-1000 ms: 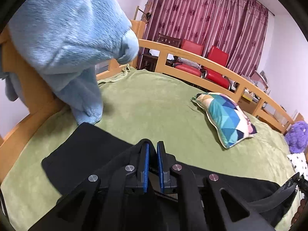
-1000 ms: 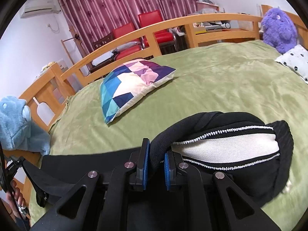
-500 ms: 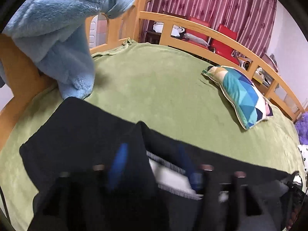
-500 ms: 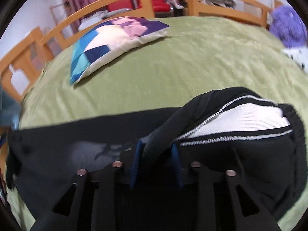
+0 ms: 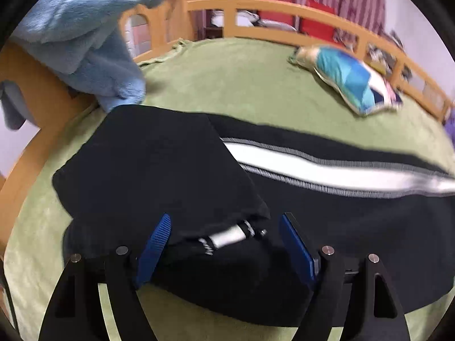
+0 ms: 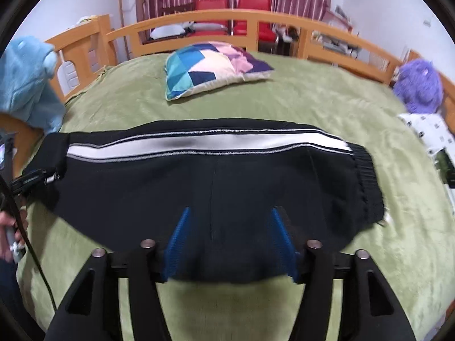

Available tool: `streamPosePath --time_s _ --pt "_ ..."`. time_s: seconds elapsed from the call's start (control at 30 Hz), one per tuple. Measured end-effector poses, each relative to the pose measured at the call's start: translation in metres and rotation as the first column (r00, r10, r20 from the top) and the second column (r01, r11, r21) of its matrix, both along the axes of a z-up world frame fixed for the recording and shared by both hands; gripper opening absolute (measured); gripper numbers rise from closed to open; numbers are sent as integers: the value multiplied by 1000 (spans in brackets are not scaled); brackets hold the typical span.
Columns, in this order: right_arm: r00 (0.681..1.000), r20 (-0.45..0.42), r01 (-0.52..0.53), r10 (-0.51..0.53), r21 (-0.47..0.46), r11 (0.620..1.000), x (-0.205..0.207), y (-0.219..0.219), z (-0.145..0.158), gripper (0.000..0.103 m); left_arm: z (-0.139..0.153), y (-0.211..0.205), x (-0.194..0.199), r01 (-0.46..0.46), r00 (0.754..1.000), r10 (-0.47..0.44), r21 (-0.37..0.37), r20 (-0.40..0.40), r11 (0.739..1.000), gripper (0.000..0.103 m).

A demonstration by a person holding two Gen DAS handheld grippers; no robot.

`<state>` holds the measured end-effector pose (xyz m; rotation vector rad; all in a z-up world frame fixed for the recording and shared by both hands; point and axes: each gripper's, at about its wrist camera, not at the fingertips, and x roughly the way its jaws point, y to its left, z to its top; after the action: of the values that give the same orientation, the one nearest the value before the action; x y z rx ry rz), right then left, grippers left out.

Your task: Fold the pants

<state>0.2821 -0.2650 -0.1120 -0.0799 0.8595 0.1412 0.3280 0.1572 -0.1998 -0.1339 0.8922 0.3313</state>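
Observation:
Black pants (image 6: 216, 182) with a white side stripe (image 6: 199, 143) lie flat across the green bed, ribbed waistband (image 6: 365, 179) at the right. In the left wrist view the leg end is folded over as a black flap (image 5: 159, 164) on the pants (image 5: 341, 227). My left gripper (image 5: 224, 227) hovers over that folded end; its jaws are opening, blue pads (image 5: 157, 238) wide apart and off the cloth. My right gripper (image 6: 229, 218) is low over the near edge; its jaws are opening too, and the pads (image 6: 179, 236) press nothing.
A patchwork pillow (image 6: 210, 66) lies behind the pants. A blue plush (image 5: 85, 34) hangs on the wooden bed rail (image 5: 37, 105) at left; a purple plush (image 6: 418, 85) and a spotted cloth (image 6: 426, 130) sit at right. A hand (image 6: 11, 227) holds the left gripper's handle.
Both grippers were shut on black cloth a second ago. They have let go and their jaws now stand apart. The pants have dropped flat on the bed, leg end folded over.

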Motion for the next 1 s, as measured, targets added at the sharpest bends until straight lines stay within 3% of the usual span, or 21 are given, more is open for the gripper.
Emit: streamPosePath --time_s 0.13,0.2,0.23,0.27,0.3,0.37,0.47,0.63,0.7,0.73,0.77,1.0 --pt "999 44 31 -28 -59 998 -31 -1 0 60 -19 -14 16 -18 997 30 168 -69 986 77" --pt "999 39 26 -24 -52 998 -37 -1 -1 60 -22 -11 21 -27 997 40 178 -67 984 77" --pt "999 32 35 -33 -41 999 -38 -3 -4 60 -20 -7 22 -30 998 37 157 -47 987 63" --pt "999 24 44 -43 -32 999 -38 -5 -6 60 -17 -2 24 -24 999 27 123 -22 992 28" --pt "999 13 49 -49 -24 998 -37 -8 -9 60 -14 4 27 -24 1000 25 94 -10 995 20" --pt "998 -14 67 -68 -19 998 -31 -13 -16 60 -2 20 38 -69 997 67 120 23 990 17" --pt "996 -35 83 -83 -3 997 -21 -19 -24 53 32 48 54 -163 984 143 220 104 962 17" --pt "994 -64 88 -89 -15 996 -13 -24 -35 52 87 90 66 -313 943 268 256 197 914 22" --pt "994 -65 87 -90 -46 995 -12 -25 -39 52 98 91 64 -333 935 282 266 213 904 41" --pt "993 -65 90 -94 -58 994 -11 -25 -40 52 102 88 61 -331 934 277 262 224 906 57" --pt "993 -66 94 -98 -60 994 -10 -27 -42 52 103 84 56 -321 936 264 253 234 913 63" --pt "991 -72 109 -111 -32 993 -10 -36 -43 52 78 39 26 -190 977 167 190 128 963 65"
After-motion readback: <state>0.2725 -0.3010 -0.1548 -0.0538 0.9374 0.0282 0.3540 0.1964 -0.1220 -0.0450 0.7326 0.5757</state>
